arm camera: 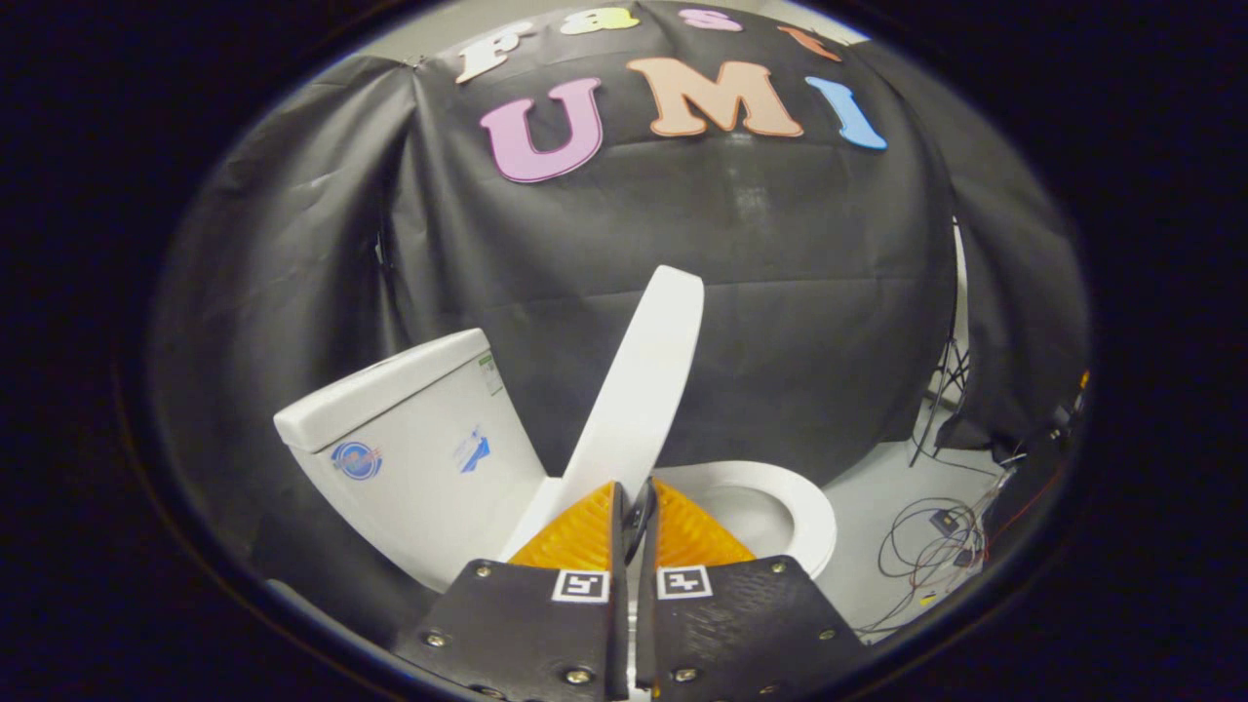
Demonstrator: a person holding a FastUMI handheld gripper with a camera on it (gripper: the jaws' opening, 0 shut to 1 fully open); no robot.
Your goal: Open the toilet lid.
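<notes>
Nearest, the gripper (632, 507) is seen with its fingers drawn narrow, pinched on the lower edge of the toilet lid (643, 380); whether both pads truly press on it cannot be told for certain, though the gap looks filled by the lid's edge. The lid is raised, its long axis running up and slightly right from the fingers, with the tank (409, 439) to the left and the seat (780, 502) right. Judged nearly open; further tilt toward the tank is needed.

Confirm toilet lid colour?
White; the toilet lid shows best in the gripper view, raised above the gripper.
</notes>
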